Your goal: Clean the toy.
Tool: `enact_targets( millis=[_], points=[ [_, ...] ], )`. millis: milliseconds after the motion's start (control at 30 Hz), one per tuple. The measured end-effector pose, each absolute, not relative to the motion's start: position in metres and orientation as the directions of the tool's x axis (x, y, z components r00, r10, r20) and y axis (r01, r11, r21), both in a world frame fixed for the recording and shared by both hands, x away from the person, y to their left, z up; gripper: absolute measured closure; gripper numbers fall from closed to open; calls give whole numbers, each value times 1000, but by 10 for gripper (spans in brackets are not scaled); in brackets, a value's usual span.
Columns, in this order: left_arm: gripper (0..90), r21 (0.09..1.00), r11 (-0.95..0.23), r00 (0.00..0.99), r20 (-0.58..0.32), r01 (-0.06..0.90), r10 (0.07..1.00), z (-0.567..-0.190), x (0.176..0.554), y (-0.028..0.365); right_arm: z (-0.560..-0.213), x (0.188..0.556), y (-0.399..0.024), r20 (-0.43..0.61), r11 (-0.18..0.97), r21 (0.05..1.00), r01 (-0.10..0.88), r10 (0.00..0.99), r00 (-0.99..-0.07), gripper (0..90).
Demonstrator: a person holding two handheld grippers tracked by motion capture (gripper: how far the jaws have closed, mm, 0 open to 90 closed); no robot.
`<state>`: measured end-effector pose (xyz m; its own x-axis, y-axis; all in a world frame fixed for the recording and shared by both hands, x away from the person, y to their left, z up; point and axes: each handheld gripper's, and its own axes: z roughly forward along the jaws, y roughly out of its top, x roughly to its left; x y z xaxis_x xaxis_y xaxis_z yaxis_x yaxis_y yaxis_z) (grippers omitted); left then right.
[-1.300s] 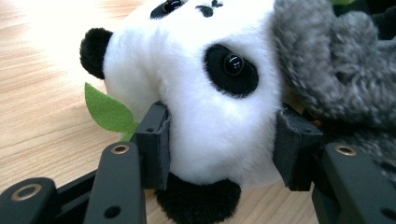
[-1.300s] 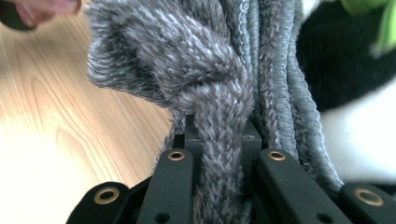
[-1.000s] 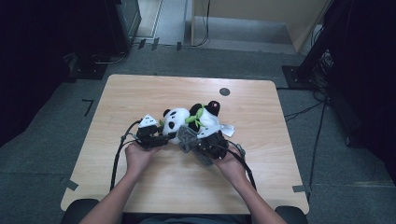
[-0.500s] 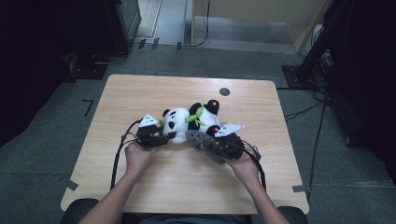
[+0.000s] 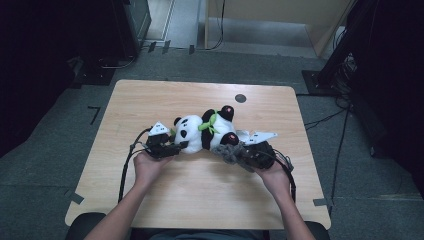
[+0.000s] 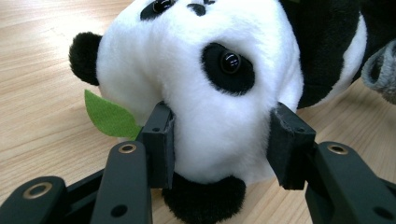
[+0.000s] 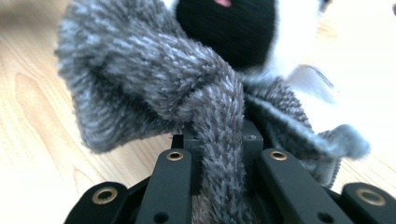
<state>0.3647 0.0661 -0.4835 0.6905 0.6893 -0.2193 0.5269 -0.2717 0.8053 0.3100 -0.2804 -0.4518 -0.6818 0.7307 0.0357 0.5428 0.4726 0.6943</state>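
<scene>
Lying on its side near the middle of the tabletop [image 5: 150, 100], the panda plush [image 5: 202, 132] is the landmark here, so everything below goes off that. Its head points toward the left tool [image 5: 170, 149] and its black feet toward the right tool [image 5: 239, 155].

Left tool first: in the left gripper view the two black pads sit on either side of the panda's white head [image 6: 224, 93], pressing into the fur just below the eye patch, so it's grasping the head. One black ear [image 6: 85, 57] sticks out to the side of the head, the other ear is tucked down between the jaws, and a little green leaf [image 6: 109, 116] pokes out from behind the head, right beside one pad.

Right tool: clenched on a fuzzy grey sock [image 7: 154, 88]. In the right gripper view a fold of the grey knit runs straight down between the jaws and is pinched tight there, while the rest of the sock bunches up just above them, right against the panda's black foot [image 7: 229, 28]. From the high view the grey sock [image 5: 227, 151] lies at the foot end of the panda, touching it, with the right tool just beyond it on the person's side.

Both hands rest on the tabletop below the panda.
</scene>
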Motion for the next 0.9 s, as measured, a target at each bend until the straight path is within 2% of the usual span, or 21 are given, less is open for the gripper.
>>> enact_targets(
  millis=[533, 900],
  points=[
    [505, 801, -289, 712, -225, 524, 666, -483, 369, 70, -454, 324, -312, 81, 356, 696, 624, 824, -561, 806],
    [507, 800, -303, 724, -220, 517, 653, -482, 369, 72, -449, 344, -306, 68, 372, 689, 623, 821, -566, 806]
  ],
)
